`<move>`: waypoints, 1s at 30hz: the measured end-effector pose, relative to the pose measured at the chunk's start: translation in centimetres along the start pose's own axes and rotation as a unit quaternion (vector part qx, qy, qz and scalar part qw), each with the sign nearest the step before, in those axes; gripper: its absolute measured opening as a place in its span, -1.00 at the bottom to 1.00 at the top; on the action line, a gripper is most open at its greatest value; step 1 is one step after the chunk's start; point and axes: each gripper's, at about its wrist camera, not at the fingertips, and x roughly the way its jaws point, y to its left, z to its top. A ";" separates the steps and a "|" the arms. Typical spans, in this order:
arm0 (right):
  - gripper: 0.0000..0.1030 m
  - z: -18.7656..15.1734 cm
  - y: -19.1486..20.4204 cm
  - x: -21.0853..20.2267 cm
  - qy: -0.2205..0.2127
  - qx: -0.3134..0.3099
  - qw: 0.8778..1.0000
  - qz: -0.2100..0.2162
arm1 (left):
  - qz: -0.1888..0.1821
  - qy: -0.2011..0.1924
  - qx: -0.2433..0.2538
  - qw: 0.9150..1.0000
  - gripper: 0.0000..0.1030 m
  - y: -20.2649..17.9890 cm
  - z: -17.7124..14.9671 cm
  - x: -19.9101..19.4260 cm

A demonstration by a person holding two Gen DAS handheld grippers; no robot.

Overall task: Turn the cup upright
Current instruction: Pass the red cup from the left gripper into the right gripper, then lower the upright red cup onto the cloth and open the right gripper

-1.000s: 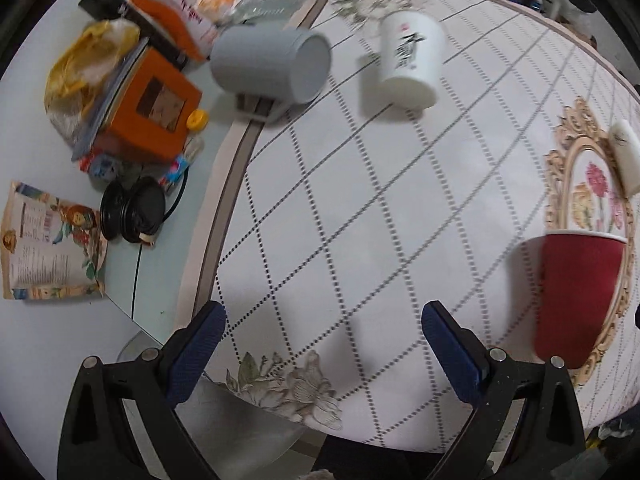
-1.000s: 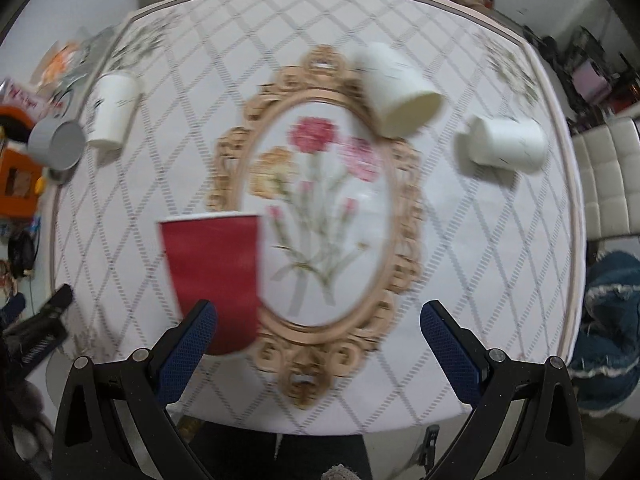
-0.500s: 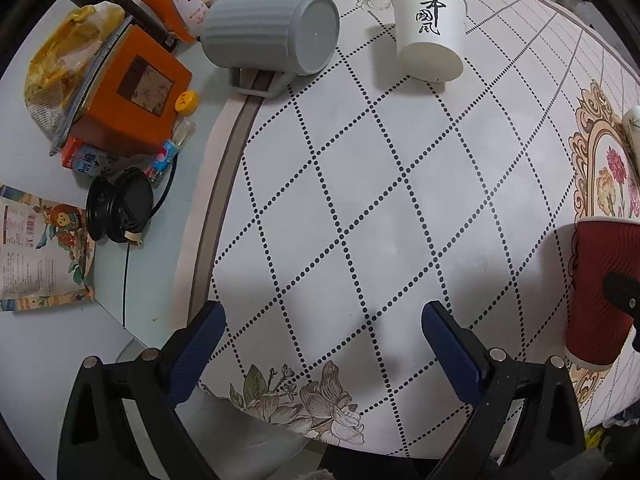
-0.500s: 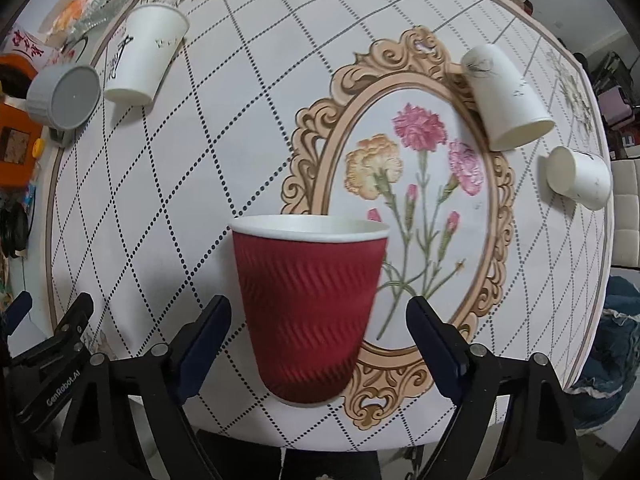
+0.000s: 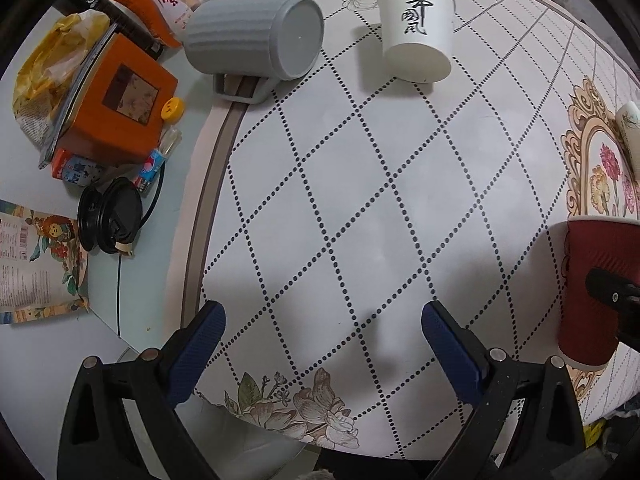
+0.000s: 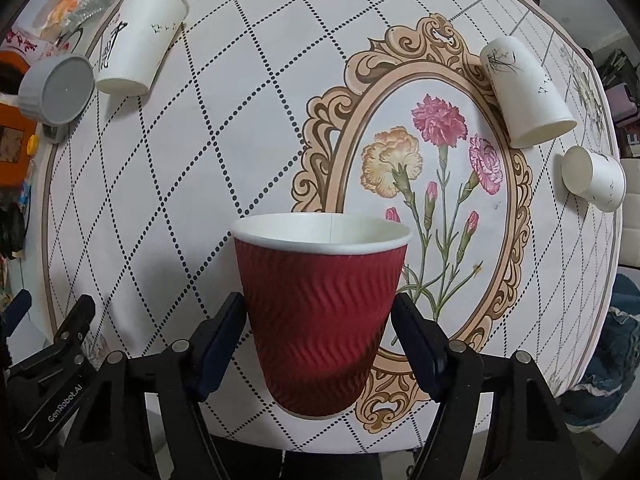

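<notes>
A red ribbed paper cup (image 6: 320,312) stands upright near the front edge of the table, rim up. My right gripper (image 6: 320,316) has closed in around it, both blue pads touching its sides. The cup also shows at the right edge of the left wrist view (image 5: 592,288), with the right gripper's finger against it. My left gripper (image 5: 324,328) is open and empty above the dotted tablecloth, left of the cup.
A white cup with black characters (image 5: 416,36) stands rim up. A grey mug (image 5: 256,44) lies on its side. Two white cups (image 6: 524,96) (image 6: 596,180) lie tipped at the right. Boxes, bags and a black lid (image 5: 108,216) clutter the left side.
My right gripper moved forward to the red cup and its jaws narrowed until they touch it. My left gripper moved closer to the table.
</notes>
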 end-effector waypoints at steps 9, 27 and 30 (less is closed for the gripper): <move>0.45 -0.1 -2.8 -4.1 -0.084 0.040 0.995 0.035 | -0.042 0.023 0.017 0.999 0.95 -1.8 1.5 -0.9; 0.45 5.1 -3.0 -4.8 -0.369 0.095 0.924 -0.030 | -0.010 -0.016 0.044 0.999 0.95 -4.5 8.1 1.5; 0.45 4.2 -2.9 -3.7 -0.378 0.089 0.921 -0.036 | -0.008 -0.017 0.054 0.998 0.95 -3.7 7.2 1.8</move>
